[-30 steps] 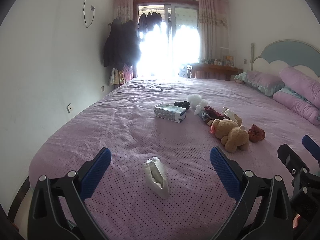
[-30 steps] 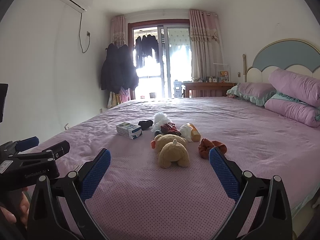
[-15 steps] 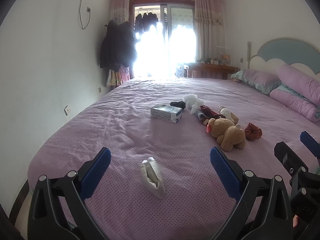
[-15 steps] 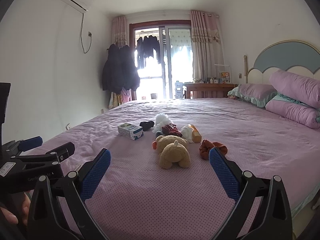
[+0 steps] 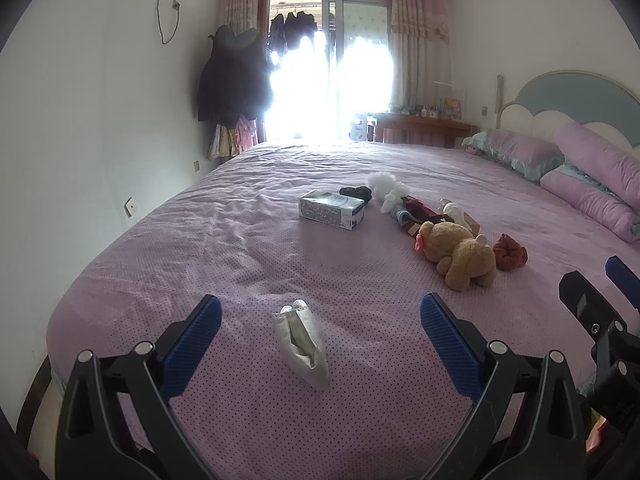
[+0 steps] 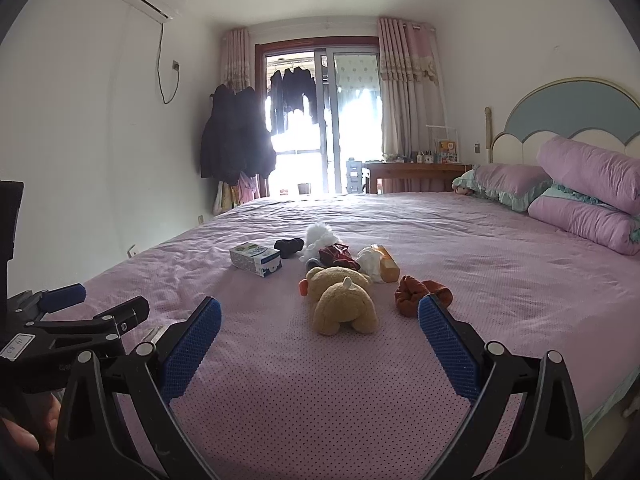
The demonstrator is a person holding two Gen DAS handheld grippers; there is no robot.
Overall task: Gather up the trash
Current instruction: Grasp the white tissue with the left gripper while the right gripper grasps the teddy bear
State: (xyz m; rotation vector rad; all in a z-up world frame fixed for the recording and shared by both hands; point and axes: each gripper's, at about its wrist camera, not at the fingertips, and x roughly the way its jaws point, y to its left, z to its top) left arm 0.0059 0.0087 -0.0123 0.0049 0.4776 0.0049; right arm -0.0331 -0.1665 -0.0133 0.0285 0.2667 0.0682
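Observation:
A flattened white-grey bag (image 5: 302,342) lies on the pink bedspread (image 5: 256,248), between the fingers of my open left gripper (image 5: 320,332) and just ahead of them. Farther up the bed lie a small printed carton (image 5: 331,209), a black sock (image 5: 355,192), a white fluffy thing (image 5: 386,190), a brown teddy bear (image 5: 460,254) and a rust-red crumpled cloth (image 5: 509,252). My right gripper (image 6: 319,330) is open and empty, low over the bed, with the teddy bear (image 6: 340,300) straight ahead and the rust-red cloth (image 6: 416,292) by its right finger.
Pink pillows (image 6: 588,196) and a blue headboard (image 6: 576,108) stand at the right. Dark coats (image 6: 236,140) hang on the left wall beside a bright balcony door (image 6: 320,120). A wooden desk (image 6: 416,174) with small items is beyond the bed. A hand (image 6: 24,432) holds the left gripper's handle.
Both grippers have drifted slightly; the bag sits a little lower and nearer in the left wrist view. Nothing was grasped or released.

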